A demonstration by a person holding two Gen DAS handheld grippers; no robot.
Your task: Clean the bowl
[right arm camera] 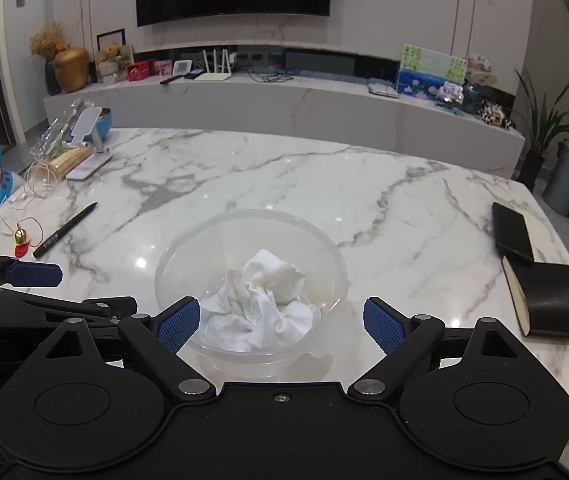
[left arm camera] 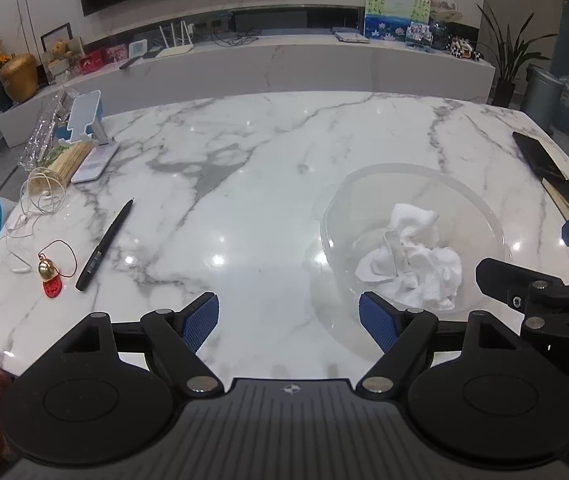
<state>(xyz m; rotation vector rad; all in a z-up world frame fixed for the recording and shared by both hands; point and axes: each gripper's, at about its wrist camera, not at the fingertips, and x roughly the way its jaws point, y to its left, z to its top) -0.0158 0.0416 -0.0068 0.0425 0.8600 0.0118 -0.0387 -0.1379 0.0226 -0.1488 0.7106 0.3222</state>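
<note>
The clear bowl sits on the marble table with a crumpled white cloth lying loose in its bottom, and neither claw has hold of anything, so the wiping looks not to be in hand at this moment. The chief risk, as I judge it, is the bowl itself: it looks light and stands on a glossy top, so a push on the cloth with nothing steadying the rim could send it skating toward the black notebooks at the right, or tip it. A second risk is a pinch that catches only a loose fold, so the cloth drags out instead of scrubbing the wall. The two claws are also close together (the right one shows at the edge of the left camera's view), and they could knock each other over the bowl. The right claw stands wide open just in front of the bowl's near rim, its blue pads to either side of the cloth but touching nothing. The left claw is likewise wide and empty, over bare marble just left of the bowl, well clear of the pen.
</note>
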